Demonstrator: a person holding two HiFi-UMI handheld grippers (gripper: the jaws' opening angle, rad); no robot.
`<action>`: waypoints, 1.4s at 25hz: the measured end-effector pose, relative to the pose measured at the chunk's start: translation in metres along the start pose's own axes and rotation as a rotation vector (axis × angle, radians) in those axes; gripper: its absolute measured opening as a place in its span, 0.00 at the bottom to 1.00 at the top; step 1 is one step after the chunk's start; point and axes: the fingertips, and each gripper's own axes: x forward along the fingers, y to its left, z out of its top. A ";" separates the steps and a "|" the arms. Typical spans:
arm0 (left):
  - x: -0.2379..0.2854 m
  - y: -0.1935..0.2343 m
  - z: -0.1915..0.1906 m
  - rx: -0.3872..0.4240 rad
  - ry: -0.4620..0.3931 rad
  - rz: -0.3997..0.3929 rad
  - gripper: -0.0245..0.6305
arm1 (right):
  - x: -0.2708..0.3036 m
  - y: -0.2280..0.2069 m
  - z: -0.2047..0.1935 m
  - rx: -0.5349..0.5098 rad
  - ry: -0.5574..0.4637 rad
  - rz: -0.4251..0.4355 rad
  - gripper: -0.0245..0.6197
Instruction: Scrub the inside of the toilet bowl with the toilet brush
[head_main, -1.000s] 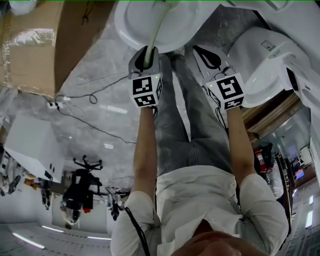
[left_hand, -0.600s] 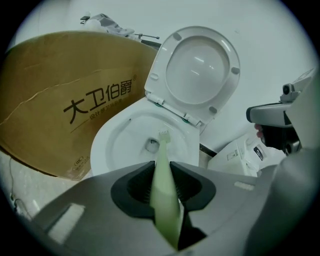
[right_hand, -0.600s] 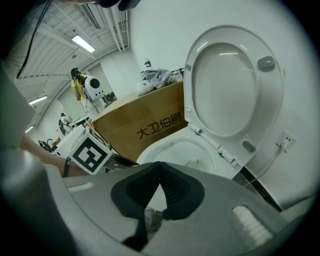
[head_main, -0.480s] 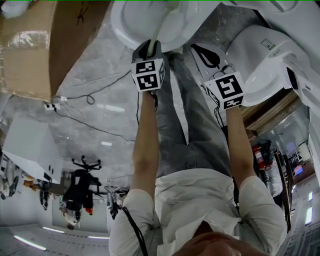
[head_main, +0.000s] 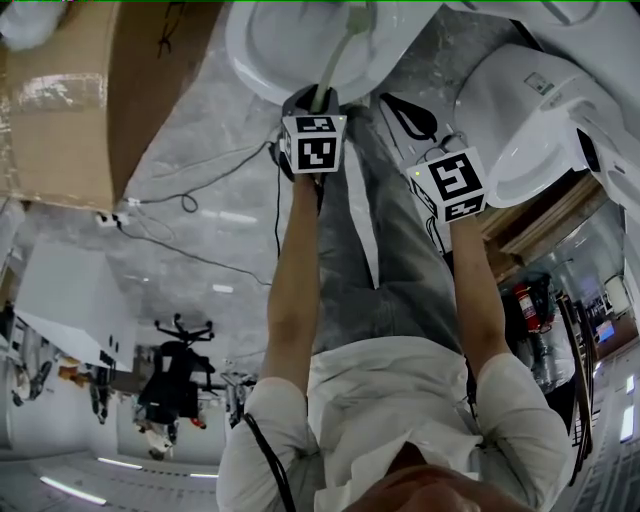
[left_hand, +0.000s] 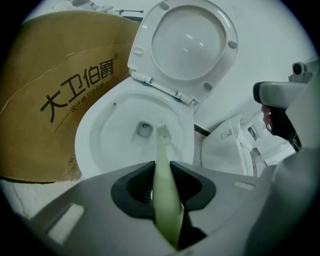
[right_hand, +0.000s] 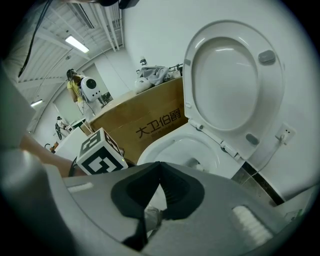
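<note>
Toilet brush (left_hand: 161, 146) head sits mid-frame in toilet bowl (left_hand: 97, 150), beside the drain. Left gripper (left_hand: 162, 170) jaws clamp its handle. Right gripper (right_hand: 160, 167) jaws pressed together, empty.

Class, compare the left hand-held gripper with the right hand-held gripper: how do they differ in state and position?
The left hand-held gripper is shut on the pale green toilet brush; the right hand-held gripper is shut on nothing. The left one points into the white toilet bowl, brush head beside the drain; the right one sits back from the rim. Both are grey with black inner faces.
</note>
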 end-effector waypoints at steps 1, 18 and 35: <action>-0.001 0.001 -0.001 0.012 0.011 -0.001 0.21 | 0.001 0.001 0.001 0.003 -0.001 -0.003 0.04; -0.033 0.038 -0.017 0.390 0.190 0.030 0.21 | 0.021 0.021 0.024 0.070 -0.026 -0.030 0.04; -0.051 0.081 -0.026 0.727 0.347 0.099 0.21 | 0.037 0.013 0.023 0.058 0.017 0.044 0.04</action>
